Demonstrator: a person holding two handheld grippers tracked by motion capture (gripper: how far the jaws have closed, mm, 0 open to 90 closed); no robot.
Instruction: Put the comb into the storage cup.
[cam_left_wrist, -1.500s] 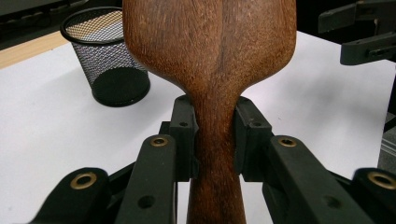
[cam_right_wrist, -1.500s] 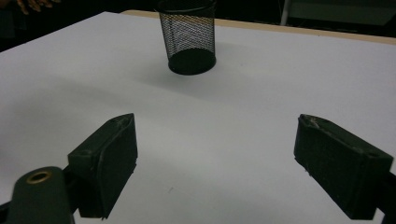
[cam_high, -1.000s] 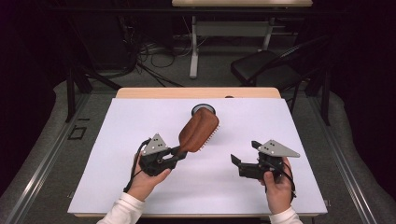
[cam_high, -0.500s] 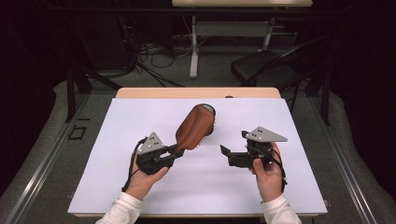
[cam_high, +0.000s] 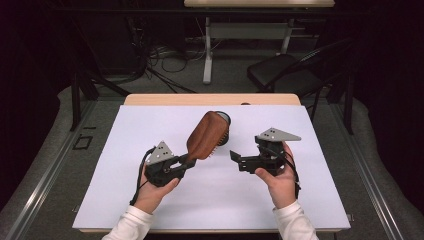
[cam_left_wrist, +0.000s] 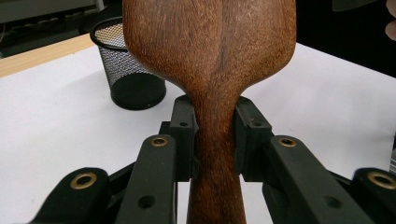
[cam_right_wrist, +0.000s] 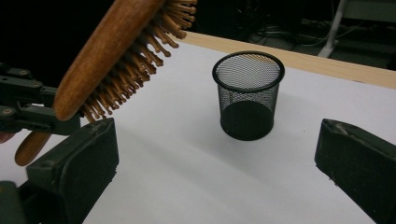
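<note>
White sheeting covers the table, with a strip of bare wood along its far edge and a dark room of cables, desk legs and a chair behind it at the top of the high view.

At lower centre-left of the high view the left gripper is clamped on the narrow neck of a wooden hairbrush. In the left gripper view both pads press the handle just below where it flares into the paddle, a sensible spot, since the waist keeps the brush from slipping lengthwise. The brush is held clear of the table, slanting up and away toward the middle of the frame, its smooth back upward and its wooden bristles facing down and to the right (they show plainly at upper left of the right gripper view).

The right gripper, at centre-right of the high view, stands wide apart with nothing between its jaws; they have just been opening further. It faces the brush head across a short gap, touching nothing.

Beyond the brush, partly hidden by its head in the high view, a black wire-mesh pen cup stands upright and looks empty. Judging by the tilt, the brush is being aimed at that cup, handle trailing.

No brand, label or writing can be read on anything here.
</note>
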